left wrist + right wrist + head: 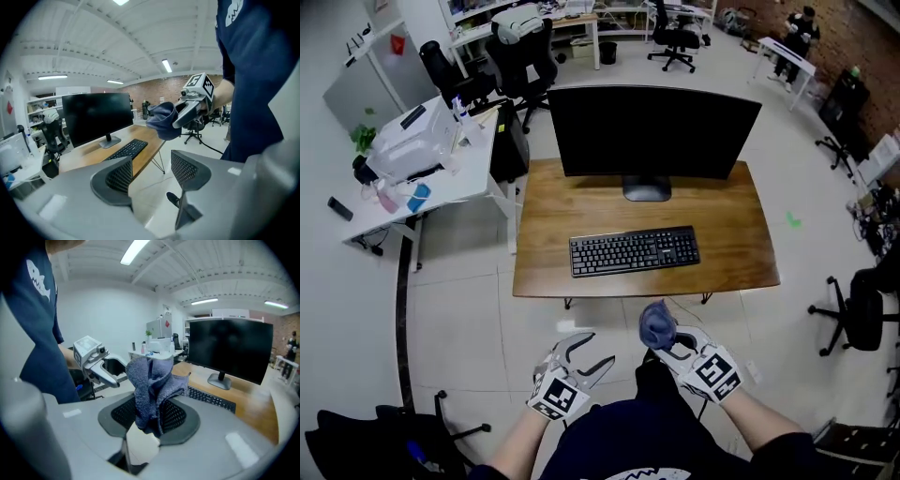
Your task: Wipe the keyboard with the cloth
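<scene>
Carries cloth [655, 322] pinched in right tool [666, 345], bunched for wiping keyboard [634, 250] near desk's [731, 234] front edge, with left tool [592, 354] spread wide, empty.

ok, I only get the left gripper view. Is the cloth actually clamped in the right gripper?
Observer: Yes. The right gripper view shows the right gripper shut on the cloth, which is bunched and sticks up past the jaws.
Operator: Are we over the desk?
Observer: No. In the head view both it and the left gripper hang short of the desk, above the floor.
Operator: Keyboard clear?
Observer: Head view: nothing lies on the keyboard; it sits just before the monitor stand.
</scene>
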Demonstrator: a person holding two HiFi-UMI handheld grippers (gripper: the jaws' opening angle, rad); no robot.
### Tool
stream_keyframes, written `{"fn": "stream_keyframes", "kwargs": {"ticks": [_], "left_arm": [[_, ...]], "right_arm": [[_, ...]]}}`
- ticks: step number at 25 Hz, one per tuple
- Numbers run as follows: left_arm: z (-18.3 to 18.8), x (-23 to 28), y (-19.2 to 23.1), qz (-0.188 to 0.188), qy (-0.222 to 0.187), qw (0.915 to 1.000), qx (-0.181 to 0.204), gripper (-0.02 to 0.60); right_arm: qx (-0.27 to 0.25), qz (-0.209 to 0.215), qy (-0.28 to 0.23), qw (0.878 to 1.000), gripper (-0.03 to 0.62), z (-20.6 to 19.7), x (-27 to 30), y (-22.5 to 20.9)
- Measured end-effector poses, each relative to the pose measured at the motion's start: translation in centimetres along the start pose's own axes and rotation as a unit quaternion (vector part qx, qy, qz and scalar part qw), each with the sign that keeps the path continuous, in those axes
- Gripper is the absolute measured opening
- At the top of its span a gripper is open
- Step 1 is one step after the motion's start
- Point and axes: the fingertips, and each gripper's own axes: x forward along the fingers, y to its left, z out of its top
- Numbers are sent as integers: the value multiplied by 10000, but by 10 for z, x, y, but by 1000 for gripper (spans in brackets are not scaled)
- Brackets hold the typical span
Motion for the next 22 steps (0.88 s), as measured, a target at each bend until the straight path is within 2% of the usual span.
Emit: {"fn": "stream_keyframes", "kwargs": {"ticks": [3,6,9,15,22], "left_arm": [[-5,-52,-41,-241,-258,9993,-143,250],[-12,-94,-82,-539,-443,9971,-305,250],[-11,-121,-112,-712,-532,9957,-264,249],[3,-149,-160,-843,-600,9946,31,249],[34,-151,-254,-663,-611,9959,-54,250]], "right_arm": [[527,-201,-373,9977,132,10,-21,70],[1028,-152,-656,9924,132,17,-37,135],[1427,-108,-899,9856,132,20,-54,179],[2100,-164,-1320,9686,132,7,-92,223],[2194,-2,-1592,9626,132,-26,-175,256]]}}
